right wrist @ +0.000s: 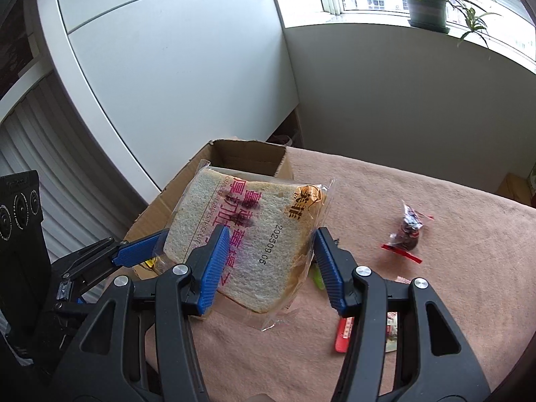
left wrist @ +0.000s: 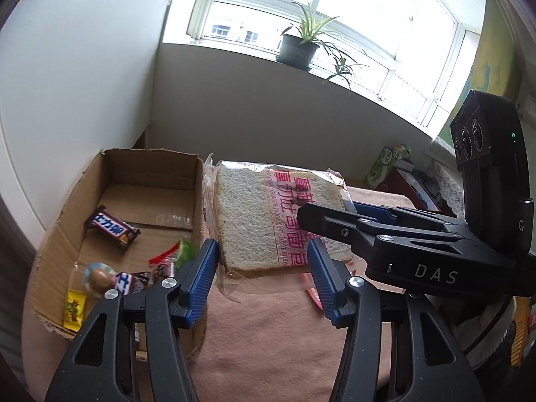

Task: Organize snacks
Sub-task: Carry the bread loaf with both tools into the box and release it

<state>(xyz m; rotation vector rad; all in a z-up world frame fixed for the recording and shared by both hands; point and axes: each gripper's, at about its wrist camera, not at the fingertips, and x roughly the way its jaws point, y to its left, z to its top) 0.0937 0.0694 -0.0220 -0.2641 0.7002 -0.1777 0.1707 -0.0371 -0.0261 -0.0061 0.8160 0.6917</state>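
Currently both grippers clamp one bagged bread slice (left wrist: 254,221), lifted clear of the pink cloth-covered table (left wrist: 268,335). Left gripper (left wrist: 263,279) pads pinch the slice's lower part; right gripper (right wrist: 271,264) pads squeeze the opposite end, blue pads (right wrist: 214,268) pressed into the wrapper. Neither claw is fully together; each is closed on the bread. Bread hangs tilted, just beside the cardboard box (left wrist: 114,174), partly over the box's near wall in the right wrist view. Box sits at the table's left edge, holding a chocolate bar (left wrist: 112,231) and several small candies (left wrist: 97,278). One dark wrapped candy (right wrist: 407,234) lies alone on the cloth, well apart from the box. Potted plant (left wrist: 298,47) stands on the windowsill.
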